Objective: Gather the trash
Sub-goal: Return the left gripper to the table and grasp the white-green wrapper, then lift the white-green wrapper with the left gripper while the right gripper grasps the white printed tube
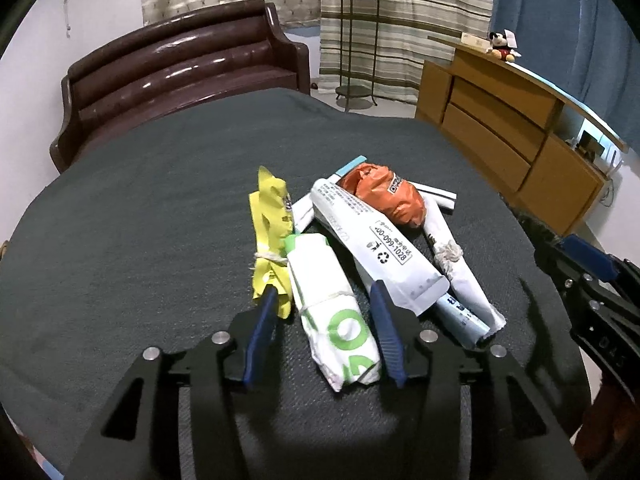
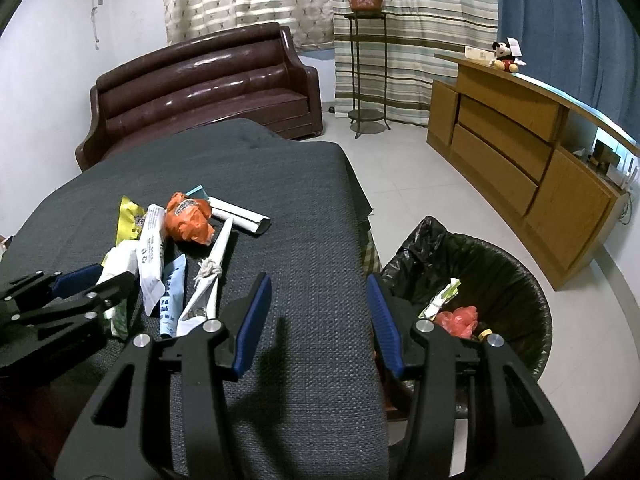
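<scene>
Black left claw [image 1: 325, 298], blue pads apart, straddles a crumpled green-printed white wrapper [image 1: 340, 332] on coarse grey cloth [image 1: 140, 240].

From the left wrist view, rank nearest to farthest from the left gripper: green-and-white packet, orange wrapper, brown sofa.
1. Green-and-white packet, between the left gripper fingers.
2. Orange wrapper, mid-pile, slightly right.
3. Brown sofa, beyond the table, upper left.

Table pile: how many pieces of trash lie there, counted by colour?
Yellow wrapper: 1
Orange bag: 1
Green-and-white roll: 1
Light blue packet: 1
White: 3, namely printed tube, string-tied cone, folded piece
Total: 7. A small white scrap beside the yellow wrapper may belong to one of these.
</scene>
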`<state>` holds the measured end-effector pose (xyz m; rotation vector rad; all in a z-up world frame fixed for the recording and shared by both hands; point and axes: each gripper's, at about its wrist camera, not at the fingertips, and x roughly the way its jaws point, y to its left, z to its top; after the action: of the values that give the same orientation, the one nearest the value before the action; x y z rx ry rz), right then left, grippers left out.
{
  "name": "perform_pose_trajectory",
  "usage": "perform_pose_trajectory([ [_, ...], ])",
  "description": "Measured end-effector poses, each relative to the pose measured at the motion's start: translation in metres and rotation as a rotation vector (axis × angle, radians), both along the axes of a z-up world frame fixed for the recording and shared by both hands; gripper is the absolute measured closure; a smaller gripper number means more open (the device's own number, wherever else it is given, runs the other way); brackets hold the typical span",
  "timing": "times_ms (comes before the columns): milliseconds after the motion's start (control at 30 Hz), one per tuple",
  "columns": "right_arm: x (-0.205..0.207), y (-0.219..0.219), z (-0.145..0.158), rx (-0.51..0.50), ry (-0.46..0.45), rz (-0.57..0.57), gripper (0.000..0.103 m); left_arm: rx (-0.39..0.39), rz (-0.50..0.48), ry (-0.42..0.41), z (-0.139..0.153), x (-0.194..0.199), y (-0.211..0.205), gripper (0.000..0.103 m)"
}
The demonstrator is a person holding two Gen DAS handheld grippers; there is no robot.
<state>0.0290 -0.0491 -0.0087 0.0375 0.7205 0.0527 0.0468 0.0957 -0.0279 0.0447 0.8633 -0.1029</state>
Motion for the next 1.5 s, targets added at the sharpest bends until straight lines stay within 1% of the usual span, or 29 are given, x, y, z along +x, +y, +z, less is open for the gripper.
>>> perform_pose_trajectory([
  [33, 0.000, 0.000, 0.000, -0.001, -0.001, -0.001, 0.055, -0.002, 0.001, 0.004, -0.001, 0.000, 0.000, 0.055],
  [67, 0.000, 0.000, 0.000, -0.001, 0.000, 0.000, 0.055, -0.003, 0.000, 0.007, -0.002, 0.000, 0.001, 0.057],
  [100, 0.000, 0.000, -0.001, -0.001, 0.000, 0.000, 0.055, -0.005, -0.002, 0.008, -0.003, 0.000, 0.002, 0.064],
  [233, 0.001, 0.001, -0.001, -0.003, 0.004, 0.005, 0.055, -0.006, -0.015, 0.001, -0.002, -0.005, 0.004, 0.071],
  [467, 0.002, 0.010, 0.004, -0.006, -0.002, 0.026, 0.055, -0.017, -0.019, -0.012, 0.005, -0.021, 0.017, 0.071],
  [667, 0.005, 0.028, 0.006, -0.013, -0.006, 0.066, 0.055, -0.015, 0.013, -0.037, 0.015, -0.033, 0.040, 0.071],
  [900, 0.009, 0.055, 0.008, -0.022, -0.006, 0.118, 0.055, -0.002, 0.093, -0.035, 0.012, -0.037, 0.074, 0.071],
  [1100, 0.015, 0.080, 0.008, -0.035, 0.001, 0.157, 0.055, 0.005, 0.172, -0.030, 0.008, -0.030, 0.108, 0.071],
  [1333, 0.023, 0.105, 0.006, -0.064, 0.020, 0.192, 0.055, 0.031, 0.228, -0.052, 0.010, -0.021, 0.133, 0.071],
  [1500, 0.029, 0.120, 0.003, -0.093, 0.044, 0.207, 0.055, 0.024, 0.259, -0.052, 0.008, -0.019, 0.149, 0.071],
])
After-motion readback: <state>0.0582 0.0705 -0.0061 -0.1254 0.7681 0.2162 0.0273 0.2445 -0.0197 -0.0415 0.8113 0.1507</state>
